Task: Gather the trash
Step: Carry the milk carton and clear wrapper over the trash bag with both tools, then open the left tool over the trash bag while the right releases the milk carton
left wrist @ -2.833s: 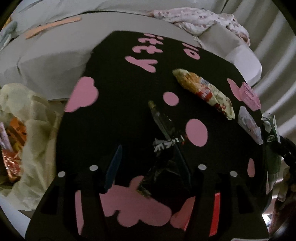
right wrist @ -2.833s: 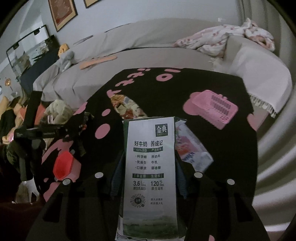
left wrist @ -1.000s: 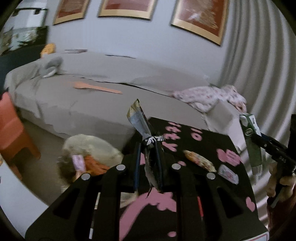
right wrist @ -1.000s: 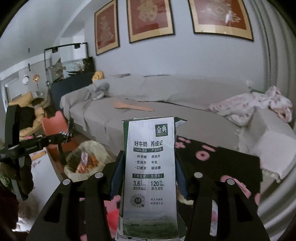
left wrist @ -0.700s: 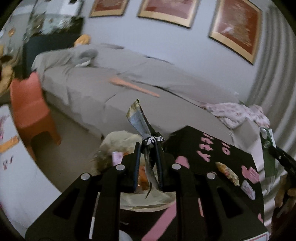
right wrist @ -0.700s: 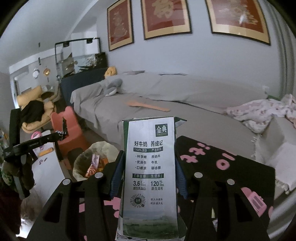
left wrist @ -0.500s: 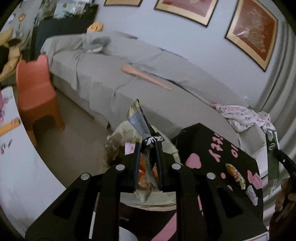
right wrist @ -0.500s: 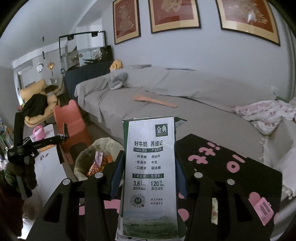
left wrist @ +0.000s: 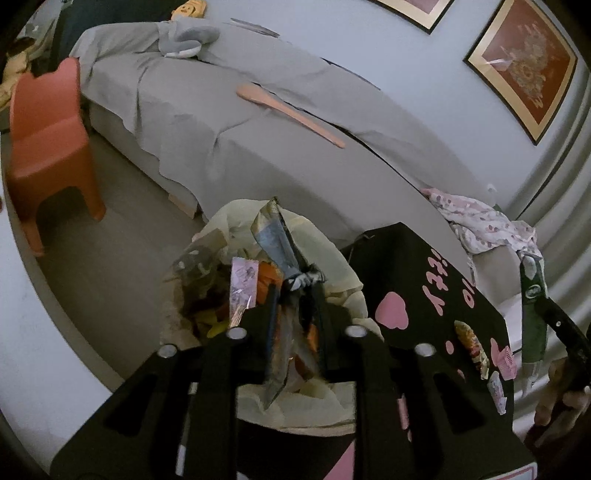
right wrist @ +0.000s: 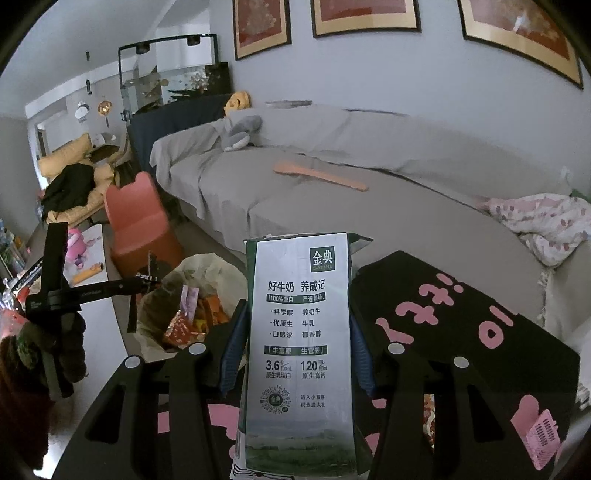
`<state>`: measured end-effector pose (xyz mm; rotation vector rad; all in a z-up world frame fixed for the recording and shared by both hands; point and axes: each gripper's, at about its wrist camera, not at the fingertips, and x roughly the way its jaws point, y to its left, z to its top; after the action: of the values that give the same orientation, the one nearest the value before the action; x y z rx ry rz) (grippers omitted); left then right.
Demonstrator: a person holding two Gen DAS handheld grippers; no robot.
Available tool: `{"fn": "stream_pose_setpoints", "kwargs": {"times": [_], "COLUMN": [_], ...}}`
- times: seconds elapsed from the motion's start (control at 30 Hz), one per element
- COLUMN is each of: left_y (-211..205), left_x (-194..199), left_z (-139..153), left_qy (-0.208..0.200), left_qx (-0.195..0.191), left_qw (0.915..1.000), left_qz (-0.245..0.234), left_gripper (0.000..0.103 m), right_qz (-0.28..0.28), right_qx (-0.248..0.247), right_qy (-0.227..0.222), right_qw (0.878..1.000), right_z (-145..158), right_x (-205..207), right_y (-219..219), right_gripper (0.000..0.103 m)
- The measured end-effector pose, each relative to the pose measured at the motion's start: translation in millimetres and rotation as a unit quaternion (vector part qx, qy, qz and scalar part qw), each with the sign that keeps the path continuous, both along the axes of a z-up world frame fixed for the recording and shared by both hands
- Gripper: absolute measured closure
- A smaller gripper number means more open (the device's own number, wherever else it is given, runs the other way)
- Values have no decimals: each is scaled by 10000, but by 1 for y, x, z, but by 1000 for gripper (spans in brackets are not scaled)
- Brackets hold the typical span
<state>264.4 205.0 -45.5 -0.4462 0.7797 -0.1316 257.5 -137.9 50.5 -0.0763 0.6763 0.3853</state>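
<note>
One wrapper (left wrist: 286, 295) hangs between the opening left tool (left wrist: 295, 306), over the trash bag (left wrist: 332, 273).

Wall: pale grey, three gold-framed red pictures (right wrist: 365, 16) hung high.
Sofa (right wrist: 332, 184): long, under a grey cover, far side.
Chair (left wrist: 48, 136): small, orange, on the left.
Floor (left wrist: 110, 229): beige, dim.
Curtain (left wrist: 569, 206): grey folds, right.

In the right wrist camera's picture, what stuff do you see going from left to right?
Black left gripper → orange plastic chair → trash bag full of wrappers → white-and-green milk carton in the right gripper → pink-patterned blanket.
</note>
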Motion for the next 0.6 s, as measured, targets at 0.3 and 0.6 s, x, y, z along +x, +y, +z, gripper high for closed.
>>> {"fn": "stream_pose_setpoints", "kwargs": {"times": [0.3,0.6], "left_y": [9,34], "left_x": [-8,-70], "left_z": [9,33], "left_qy": [-115,-532], "left_qx": [67,540], "left_qw": [9992,9888], "left_qz": [370,1287], "left_gripper": [61,52], "right_qz": [79,591], "right_qx": [51,361], "right_qy": [110,76], "right_qw": [9999,9976], "right_z": [-5,-8], "right_x": [14,37], "right_y": [12,74], "right_gripper": [55,55]}}
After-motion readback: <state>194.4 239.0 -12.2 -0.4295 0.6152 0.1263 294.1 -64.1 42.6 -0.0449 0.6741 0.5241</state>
